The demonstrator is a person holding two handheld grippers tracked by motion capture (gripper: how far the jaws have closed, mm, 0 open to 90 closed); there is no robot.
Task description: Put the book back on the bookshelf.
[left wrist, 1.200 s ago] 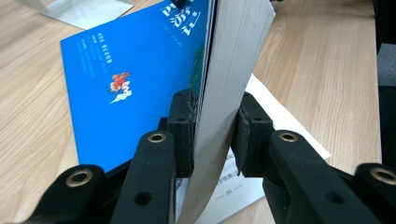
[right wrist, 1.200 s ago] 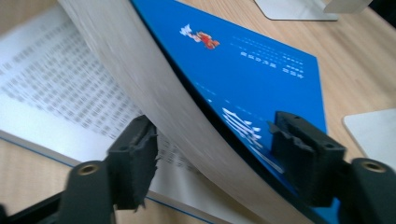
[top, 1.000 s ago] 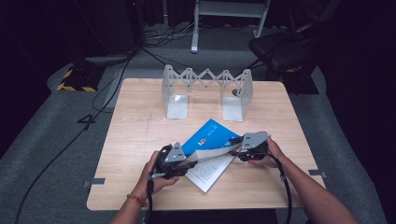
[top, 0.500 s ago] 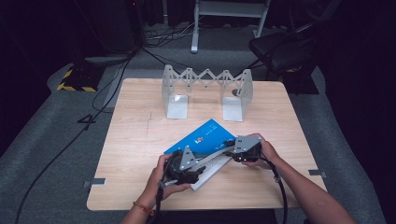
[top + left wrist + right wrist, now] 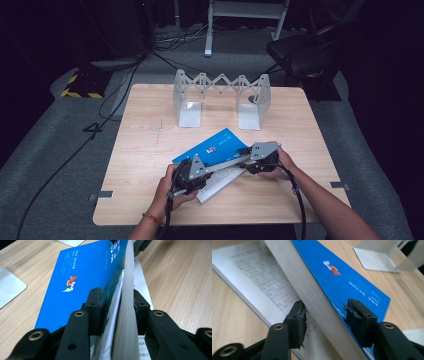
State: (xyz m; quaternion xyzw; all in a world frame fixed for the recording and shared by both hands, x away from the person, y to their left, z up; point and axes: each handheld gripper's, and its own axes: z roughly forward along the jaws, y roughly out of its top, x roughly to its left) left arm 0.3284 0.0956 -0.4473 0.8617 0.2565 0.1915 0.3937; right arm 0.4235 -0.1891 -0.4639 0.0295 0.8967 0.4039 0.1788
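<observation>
Book [image 5: 214, 150] shifted leftward — blue cover, half-open

Book near the front of the desk, rack behind it

The book [image 5: 212, 150] lies open on the desk [image 5: 145, 145], toward its front edge and about midway across. Behind it, near the back edge, stands the rack [image 5: 220, 95], well apart from the book. The left gripper [image 5: 192, 172] sits at the book's near-left end, the right gripper [image 5: 257, 157] at its right end.
</observation>
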